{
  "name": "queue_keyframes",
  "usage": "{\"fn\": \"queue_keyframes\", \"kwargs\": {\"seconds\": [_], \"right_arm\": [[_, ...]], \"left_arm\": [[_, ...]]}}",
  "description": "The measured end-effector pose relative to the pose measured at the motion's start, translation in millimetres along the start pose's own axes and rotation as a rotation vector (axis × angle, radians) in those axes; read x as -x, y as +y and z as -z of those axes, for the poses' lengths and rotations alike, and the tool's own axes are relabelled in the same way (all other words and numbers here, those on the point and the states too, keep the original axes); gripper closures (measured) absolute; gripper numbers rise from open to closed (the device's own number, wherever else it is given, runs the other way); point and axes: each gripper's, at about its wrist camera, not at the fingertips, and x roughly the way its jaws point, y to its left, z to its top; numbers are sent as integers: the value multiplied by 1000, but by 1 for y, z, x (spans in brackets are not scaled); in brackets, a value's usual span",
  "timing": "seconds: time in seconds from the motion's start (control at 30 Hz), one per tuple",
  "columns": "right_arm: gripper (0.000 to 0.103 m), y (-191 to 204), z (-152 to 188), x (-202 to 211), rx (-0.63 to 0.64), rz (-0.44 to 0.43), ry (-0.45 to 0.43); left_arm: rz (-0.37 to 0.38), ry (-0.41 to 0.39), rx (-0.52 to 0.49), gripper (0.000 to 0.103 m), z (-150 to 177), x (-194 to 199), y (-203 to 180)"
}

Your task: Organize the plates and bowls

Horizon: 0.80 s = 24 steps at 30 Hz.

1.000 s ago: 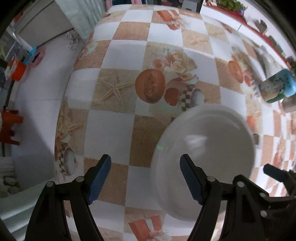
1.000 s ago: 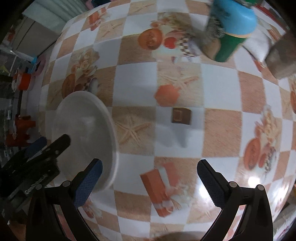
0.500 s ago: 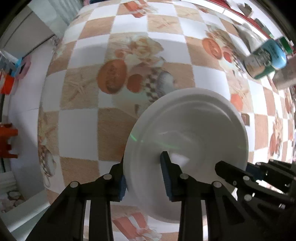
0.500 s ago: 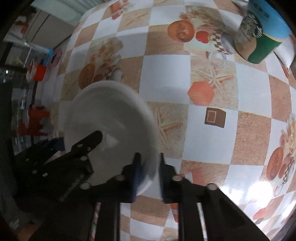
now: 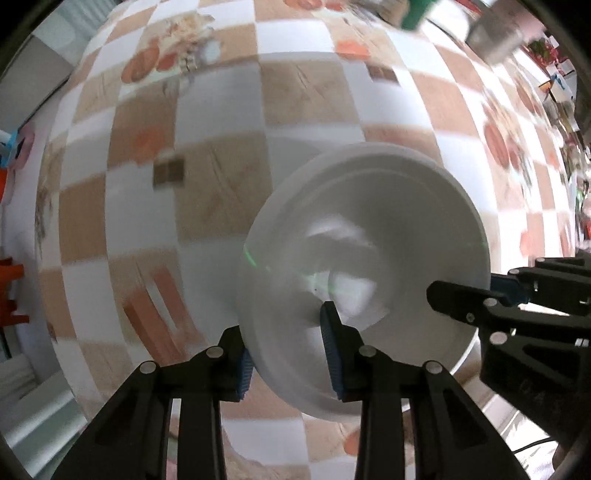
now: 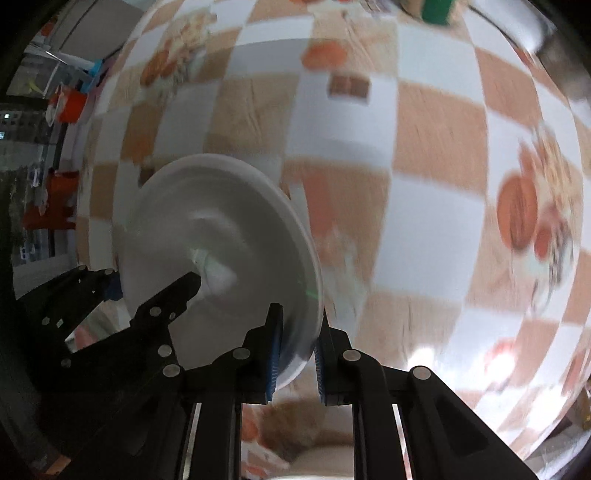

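The left hand-held gripper (image 5: 290,354) is clamped on the near-left rim of the white plate (image 5: 369,236), one blue pad under the rim and one inside. The plate hangs tilted above the checkered desk (image 5: 218,110). The right hand-held gripper (image 6: 297,354) is clamped on the opposite rim. At the far right a green cup (image 6: 436,9) is too blurred to read any writing.

The counter (image 5: 221,110) was covered by a checkered cloth (image 6: 436,122) in white and tan squares, printed with orange fruit. A green container (image 6: 436,9) was seen at its far edge.
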Motion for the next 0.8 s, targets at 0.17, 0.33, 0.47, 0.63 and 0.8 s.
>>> {"fn": "queue_keyframes", "kwargs": {"seconds": [0.17,0.33,0.47,0.63,0.8], "right_arm": [[84,3,42,-14,2,2,38],[83,25,70,-21,67,38,35],[83,43,83,-26,111,46,44],[83,63,93,-19,127,34,29],[83,66,102,3,115,30,6]], "left_arm": [[-4,24,10,67,37,-4,-12],[-5,49,55,64,65,-6,-9],[2,58,91,64,88,0,7],[-1,34,89,64,100,18,15],[7,16,47,64,100,40,-15]]}}
